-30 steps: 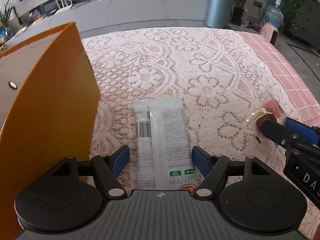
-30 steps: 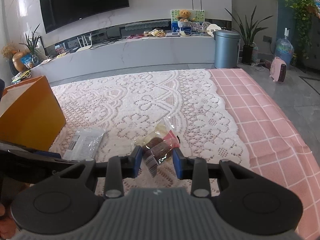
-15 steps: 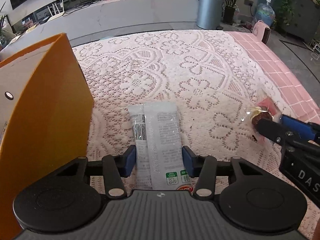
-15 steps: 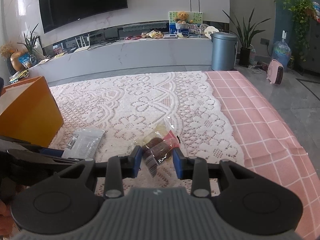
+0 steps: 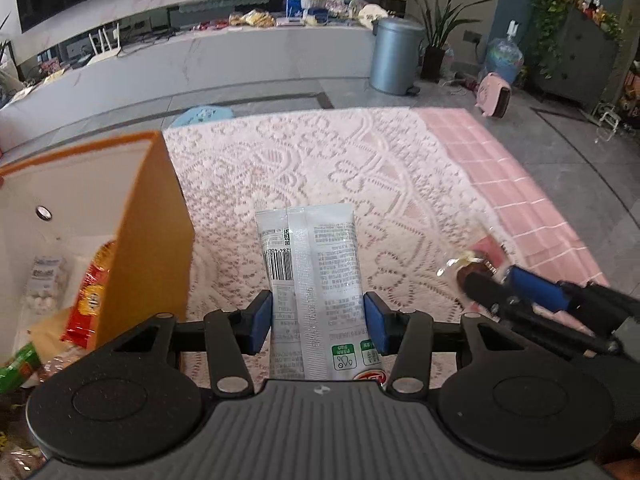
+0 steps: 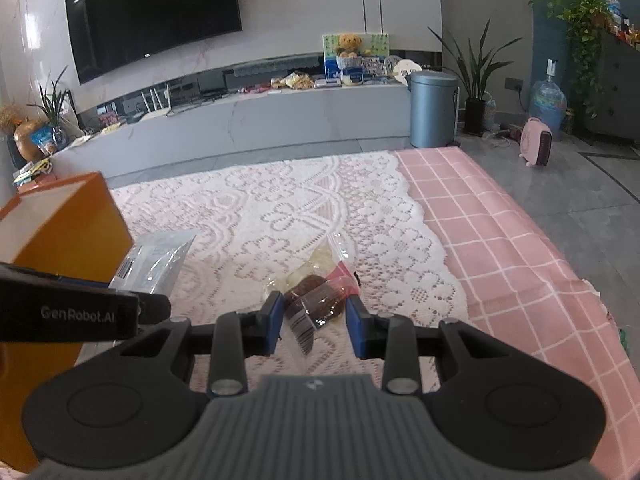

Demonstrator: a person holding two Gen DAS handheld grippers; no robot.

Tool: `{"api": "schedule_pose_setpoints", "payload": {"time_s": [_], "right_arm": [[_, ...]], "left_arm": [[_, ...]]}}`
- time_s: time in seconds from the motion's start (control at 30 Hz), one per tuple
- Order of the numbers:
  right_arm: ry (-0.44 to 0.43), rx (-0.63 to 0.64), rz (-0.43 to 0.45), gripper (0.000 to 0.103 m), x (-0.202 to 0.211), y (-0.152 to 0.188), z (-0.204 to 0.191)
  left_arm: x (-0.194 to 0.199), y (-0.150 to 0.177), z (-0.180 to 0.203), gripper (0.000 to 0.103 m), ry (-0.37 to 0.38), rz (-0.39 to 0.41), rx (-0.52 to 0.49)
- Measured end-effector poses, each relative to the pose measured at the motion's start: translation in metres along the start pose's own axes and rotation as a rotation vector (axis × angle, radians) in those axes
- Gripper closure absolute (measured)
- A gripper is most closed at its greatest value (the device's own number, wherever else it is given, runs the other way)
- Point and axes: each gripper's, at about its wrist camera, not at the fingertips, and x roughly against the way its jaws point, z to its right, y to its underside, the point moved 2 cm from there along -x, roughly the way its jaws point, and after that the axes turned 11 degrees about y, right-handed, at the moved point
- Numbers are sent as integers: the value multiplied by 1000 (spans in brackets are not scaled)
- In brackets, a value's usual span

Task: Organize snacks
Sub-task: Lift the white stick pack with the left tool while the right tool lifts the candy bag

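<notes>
The white packet (image 5: 316,280) sat clamped between the blue pads (image 5: 259,322) of the left gripper (image 5: 318,322), printed back up with its barcode to the left, its far end standing out over the lace cloth (image 5: 320,160); whether that end rested on the cloth or hung above it could not be told. In the right wrist view the same packet (image 6: 154,258) showed as a glossy sheet just beside the orange box (image 6: 66,224), with the left gripper's black body (image 6: 68,312) crossing in front of it. The brown snack (image 6: 316,302), in a clear wrapper with a red patch and a barcode flap, lay between the pads of the right gripper (image 6: 314,326); the left pad (image 6: 274,322) pressed the wrapper and the right pad touched it at the red edge, so the jaws stood closed on it. From the left wrist view that gripper (image 5: 492,280) reached in from the right with the snack (image 5: 476,264) at its tip, well apart from the packet. The box (image 5: 156,232) stood at the left, open at the top, its white inside holding a red bag (image 5: 86,300), a clear pack of white balls (image 5: 42,284) and a green wrapper (image 5: 16,366). The lace lay over a pink checked cloth (image 6: 500,248). Beyond stood a grey bin (image 6: 434,108) and a dark TV (image 6: 152,16) on the wall.
</notes>
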Motion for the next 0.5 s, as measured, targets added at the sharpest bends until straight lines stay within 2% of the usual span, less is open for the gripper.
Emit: {"api": "schedule_pose_setpoints", "payload": {"time_s": [0.1, 0.23, 0.5], "right_arm": [[0, 0, 14, 71, 15, 5, -5], [-44, -77, -13, 71, 35, 10, -9], [-90, -41, 41, 71, 83, -3, -44]], "left_arm": [[19, -3, -3, 48, 10, 28, -10], [42, -3, -11, 48, 25, 53, 0], [86, -1, -41, 48, 14, 106, 19]]}}
